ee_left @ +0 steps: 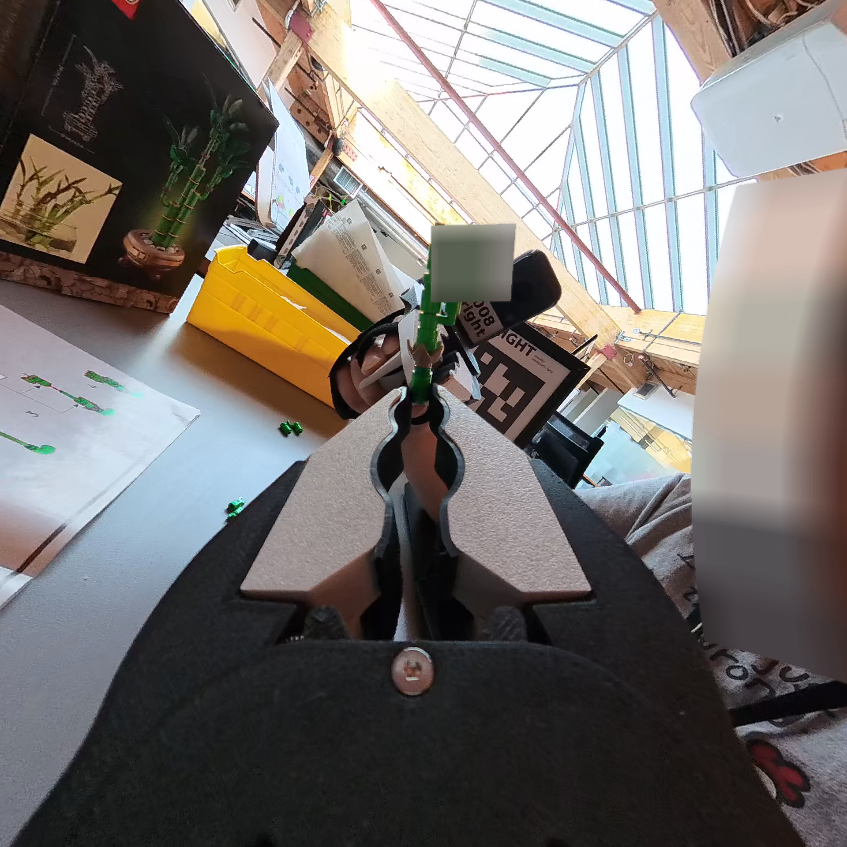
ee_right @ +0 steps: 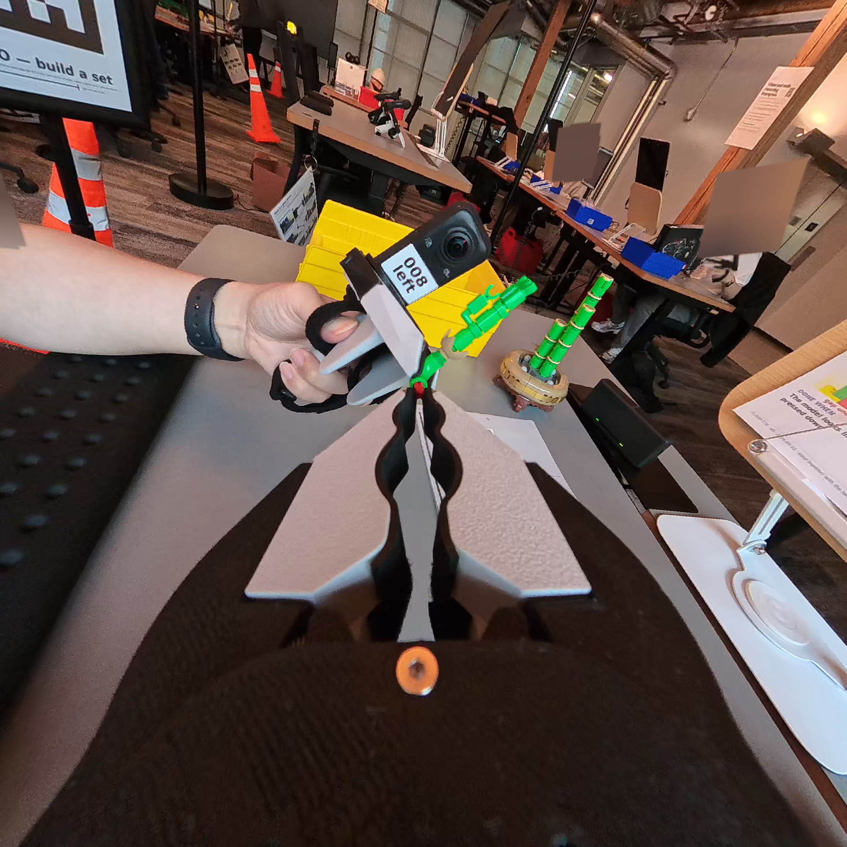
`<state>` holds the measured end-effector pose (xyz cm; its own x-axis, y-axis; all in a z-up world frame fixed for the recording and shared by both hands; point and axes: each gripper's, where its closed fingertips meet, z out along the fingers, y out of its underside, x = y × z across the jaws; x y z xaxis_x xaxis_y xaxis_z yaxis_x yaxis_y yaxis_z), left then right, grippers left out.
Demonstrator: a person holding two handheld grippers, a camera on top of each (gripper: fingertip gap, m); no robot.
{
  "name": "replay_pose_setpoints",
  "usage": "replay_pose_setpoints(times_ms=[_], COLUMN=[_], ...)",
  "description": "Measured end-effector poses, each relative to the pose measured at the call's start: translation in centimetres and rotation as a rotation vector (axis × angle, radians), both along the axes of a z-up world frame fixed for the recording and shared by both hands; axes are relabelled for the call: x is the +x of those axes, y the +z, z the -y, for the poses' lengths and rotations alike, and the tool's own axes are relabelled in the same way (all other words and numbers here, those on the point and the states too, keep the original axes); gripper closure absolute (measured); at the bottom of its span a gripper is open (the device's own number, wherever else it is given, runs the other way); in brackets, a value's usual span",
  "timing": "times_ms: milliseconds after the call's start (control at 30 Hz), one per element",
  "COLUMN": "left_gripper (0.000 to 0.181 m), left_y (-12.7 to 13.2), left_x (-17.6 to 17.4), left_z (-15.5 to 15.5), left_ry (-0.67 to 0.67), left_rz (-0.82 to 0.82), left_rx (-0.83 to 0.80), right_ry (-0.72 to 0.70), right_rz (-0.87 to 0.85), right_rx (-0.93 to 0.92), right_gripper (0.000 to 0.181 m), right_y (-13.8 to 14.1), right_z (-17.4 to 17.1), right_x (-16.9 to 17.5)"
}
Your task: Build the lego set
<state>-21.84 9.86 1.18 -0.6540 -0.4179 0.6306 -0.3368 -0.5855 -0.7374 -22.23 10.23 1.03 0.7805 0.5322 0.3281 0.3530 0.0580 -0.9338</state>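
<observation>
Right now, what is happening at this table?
A person builds a lego bamboo with two hand-held tongs. Both the left tongs and the right tongs pinch the lower end of one green stalk piece in the air. The partly built pot model stands on the table, near a yellow bin.
</observation>
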Motion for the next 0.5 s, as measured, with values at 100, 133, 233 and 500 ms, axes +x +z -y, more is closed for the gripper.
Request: replay_pose_setpoints(times_ms=[100,133,233,500], left_gripper=[0.175,0.175,0.175,0.175], left_y=[-0.09,-0.15,-0.09,0.02], left_x=[0.02,0.03,0.04,-0.01], left_z=[-0.09,-0.14,-0.18,-0.32], left_ry=[0.009,0.01,0.012,0.021], left_rz=[-0.003,-0.006,-0.004,0.001], left_rx=[0.009,0.011,0.004,0.005], right_ry=[-0.007,-0.01,-0.011,-0.024], right_rz=[0.003,0.005,0.0,0.006], right_rx=[-0.002,-0.004,0.0,0.007], right_gripper=[0.179,0.179,0.179,0.179], right_y=[-0.09,-0.16,-0.08,0.01], right_z=[-0.09,-0.14,-0.2,-0.37], right_x=[-0.01,-0.02,-0.03,-0.11])
